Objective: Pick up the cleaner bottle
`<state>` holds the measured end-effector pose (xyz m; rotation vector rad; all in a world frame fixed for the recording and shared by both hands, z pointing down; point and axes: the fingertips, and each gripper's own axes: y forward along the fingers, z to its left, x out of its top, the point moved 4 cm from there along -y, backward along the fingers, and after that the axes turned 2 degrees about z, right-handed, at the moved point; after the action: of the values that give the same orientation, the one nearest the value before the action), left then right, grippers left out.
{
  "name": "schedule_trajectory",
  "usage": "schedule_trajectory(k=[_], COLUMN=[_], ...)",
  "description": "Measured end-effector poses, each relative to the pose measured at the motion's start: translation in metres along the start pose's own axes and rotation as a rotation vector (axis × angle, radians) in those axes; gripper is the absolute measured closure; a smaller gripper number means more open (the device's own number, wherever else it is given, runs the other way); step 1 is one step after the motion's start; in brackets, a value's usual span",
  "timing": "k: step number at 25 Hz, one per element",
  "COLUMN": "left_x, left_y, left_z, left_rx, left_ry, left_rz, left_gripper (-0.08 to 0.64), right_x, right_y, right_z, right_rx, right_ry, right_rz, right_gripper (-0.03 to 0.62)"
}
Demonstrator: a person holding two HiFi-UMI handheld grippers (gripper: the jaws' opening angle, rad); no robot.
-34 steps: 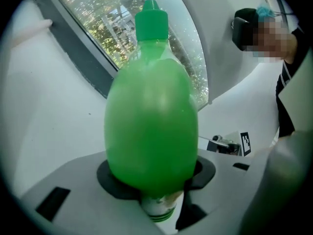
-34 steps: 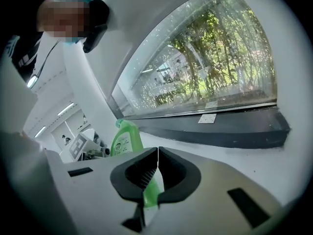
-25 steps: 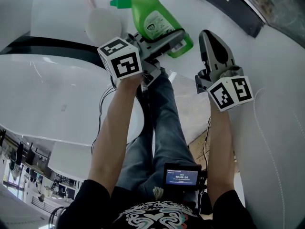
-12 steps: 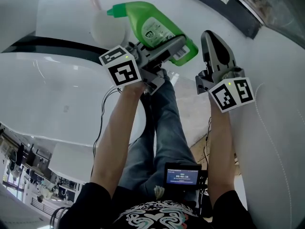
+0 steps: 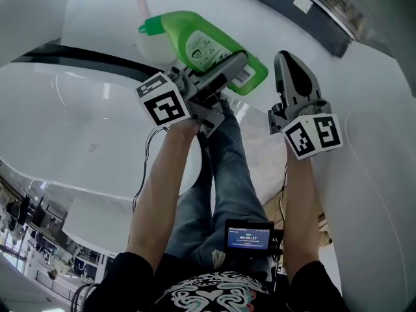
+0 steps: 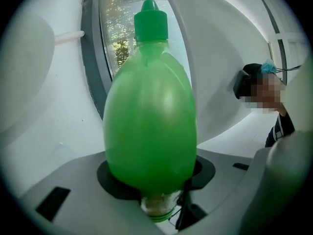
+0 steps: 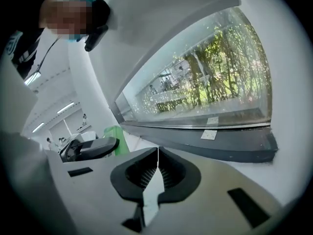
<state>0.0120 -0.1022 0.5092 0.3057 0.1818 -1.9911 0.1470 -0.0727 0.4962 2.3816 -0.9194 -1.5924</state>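
The green cleaner bottle (image 5: 208,43) with a green cap (image 5: 147,26) and a white label is held clear of the white surface by my left gripper (image 5: 224,70), whose jaws clamp its lower body. In the left gripper view the bottle (image 6: 150,126) fills the middle, cap (image 6: 150,20) up, seated between the black pads. My right gripper (image 5: 294,77) hangs to the right of the bottle, shut and empty; in its own view the black pads (image 7: 157,173) meet at a thin seam, and the bottle (image 7: 116,138) and the left gripper (image 7: 90,148) show at its left.
A curved white ledge (image 5: 78,129) lies left, a white wall (image 5: 377,174) right, and a dark window sill (image 7: 215,143) runs ahead. A round white object (image 5: 153,47) sits behind the bottle. The person's legs in jeans (image 5: 221,174) are below. Another person (image 6: 264,94) stands at the right.
The left gripper has lifted the bottle, which sits lower and further left in the head view than a second ago, its cap swung left. The right gripper has barely moved.
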Motion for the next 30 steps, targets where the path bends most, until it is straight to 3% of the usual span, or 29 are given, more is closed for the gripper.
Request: schedule_trajectory(k=[10,17,21,30], left_x=[0.017,0.009,0.014,0.017], left_y=[-0.08,-0.079,-0.079,-0.079], left_z=[-0.089,-0.074,-0.086,-0.095], left_rx=[-0.013,0.0,-0.003,-0.002], left_ry=[-0.028,-0.043,-0.048,-0.077], left_rz=[-0.07,-0.091,-0.093,-0.114], left_gripper=[0.356,0.356,0.356,0.356], right_x=[0.033,0.028,0.042,0.049], right_y=[-0.046,-0.044,-0.053,-0.063], right_z=[0.1,0.092,0.096,0.1], right_rx=[-0.017,0.0,-0.019,-0.02], right_ry=[-0.115,-0.202,-0.239,-0.262], right_rz=[-0.013,-0.011,-0.019,-0.027], right_gripper=[0.563,0.564,0.563,0.565])
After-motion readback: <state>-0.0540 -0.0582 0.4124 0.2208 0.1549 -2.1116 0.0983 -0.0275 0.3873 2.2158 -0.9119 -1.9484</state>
